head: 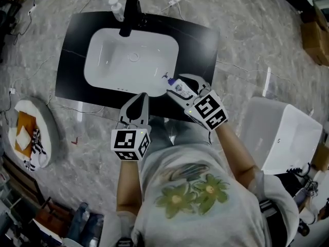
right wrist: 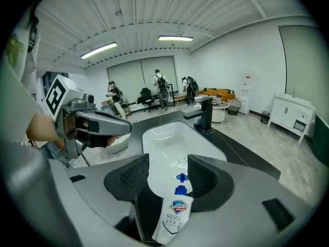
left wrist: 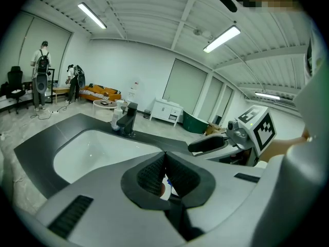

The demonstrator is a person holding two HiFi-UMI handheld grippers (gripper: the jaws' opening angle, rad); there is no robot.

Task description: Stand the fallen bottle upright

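Note:
The fallen bottle (head: 180,88) is white with a blue pump top and lies on the black countertop (head: 200,40) by the front right corner of the white basin (head: 110,60). In the right gripper view the bottle (right wrist: 175,215) lies lengthwise between the jaws, pump toward the basin. My right gripper (head: 176,85) (right wrist: 169,171) is open around it, and the pads do not press on it. My left gripper (head: 143,94) (left wrist: 164,154) hovers over the counter's front edge to the left of the bottle. Its pads meet at the tips with nothing held.
A black faucet (head: 129,14) stands at the basin's far side with an upright pump dispenser (head: 116,6) beside it. A white box (head: 280,135) sits on the floor to the right, a round white seat (head: 31,133) to the left. Cables cross the floor.

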